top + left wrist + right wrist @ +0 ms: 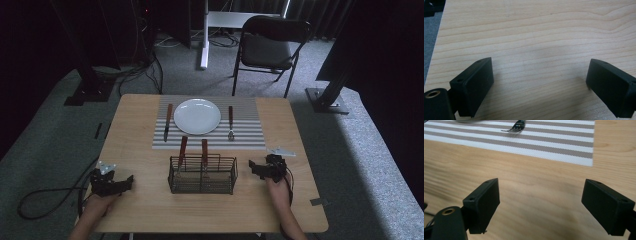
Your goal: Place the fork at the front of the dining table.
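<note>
A wire basket sits on the table, near the front edge and in the middle. Two tools with brown handles stand in it and lean toward the far side. Behind the basket lies a striped mat. A white plate rests in the middle of the mat. A knife lies on the mat left of the plate, and a fork lies right of it.

The left gripper rests on the table to the left of the basket, well apart from it. Its jaws are spread wide, and in the left gripper view there is just bare wood between them.

The right gripper is just to the right of the basket, not touching it. Its jaws are spread wide too, with nothing between them. In the right gripper view, the fork tip and the mat edge lie farther ahead.

A black chair stands on the floor behind the table.
</note>
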